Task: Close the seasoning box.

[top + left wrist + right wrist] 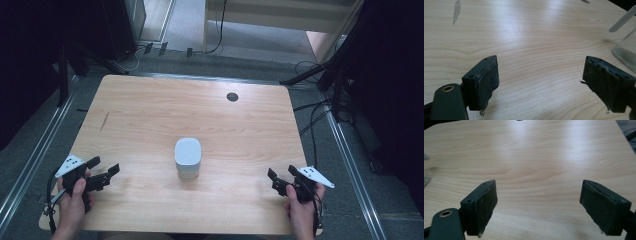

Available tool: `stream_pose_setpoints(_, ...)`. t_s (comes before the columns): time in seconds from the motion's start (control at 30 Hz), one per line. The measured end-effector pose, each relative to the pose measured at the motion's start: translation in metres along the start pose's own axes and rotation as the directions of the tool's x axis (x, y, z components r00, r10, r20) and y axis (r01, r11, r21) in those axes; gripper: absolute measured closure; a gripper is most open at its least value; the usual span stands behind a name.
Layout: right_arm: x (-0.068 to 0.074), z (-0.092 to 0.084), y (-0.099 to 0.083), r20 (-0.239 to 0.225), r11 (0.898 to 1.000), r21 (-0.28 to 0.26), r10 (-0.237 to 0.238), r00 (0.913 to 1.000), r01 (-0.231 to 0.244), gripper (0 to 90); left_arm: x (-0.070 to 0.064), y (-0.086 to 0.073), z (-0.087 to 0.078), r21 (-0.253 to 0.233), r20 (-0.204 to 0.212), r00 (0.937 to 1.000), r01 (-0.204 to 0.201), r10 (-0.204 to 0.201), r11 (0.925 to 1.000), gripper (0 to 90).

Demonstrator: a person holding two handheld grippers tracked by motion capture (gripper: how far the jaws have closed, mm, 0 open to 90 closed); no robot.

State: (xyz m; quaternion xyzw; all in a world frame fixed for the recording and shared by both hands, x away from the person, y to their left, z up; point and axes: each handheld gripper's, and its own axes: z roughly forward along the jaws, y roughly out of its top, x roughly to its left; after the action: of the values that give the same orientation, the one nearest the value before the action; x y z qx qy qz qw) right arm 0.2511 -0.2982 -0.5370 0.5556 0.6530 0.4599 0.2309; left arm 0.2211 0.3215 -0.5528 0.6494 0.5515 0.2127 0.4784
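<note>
A clear container with a white lid (188,158) stands mid-table (150,105), upright. The left gripper (102,172) waits well to its left, jaws spread and empty; the right gripper (280,181) waits well to its right, likewise spread. I'd say approach level from both sides and close gently, since it looks tippy.
</note>
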Motion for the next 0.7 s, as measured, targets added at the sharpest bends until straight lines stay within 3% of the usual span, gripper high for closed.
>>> stream_pose_setpoints(0.13, -0.018, -0.014, -0.008, 0.027, 1.0, -0.004, 0.025, 0.9993, -0.025, 15.1, 0.0, 0.0, 0.0, -0.002, 0.002, 1.0, 0.001, -0.001, 1.0, 13.6)
stream_pose_setpoints(0.33, -0.03, -0.025, -0.016, 0.039, 1.0, -0.009, 0.028, 0.9988, -0.028, 15.0, 0.0, 0.0, 0.0, 0.002, 0.002, 1.0, -0.006, 0.006, 1.0, 13.6)
stream_pose_setpoints(0.7, -0.028, -0.027, -0.02, 0.08, 1.0, -0.001, -0.012, 0.9967, 0.012, 15.2, 0.0, 0.001, 0.001, 0.013, 0.013, 0.9999, -0.002, 0.001, 0.9999, 13.6)
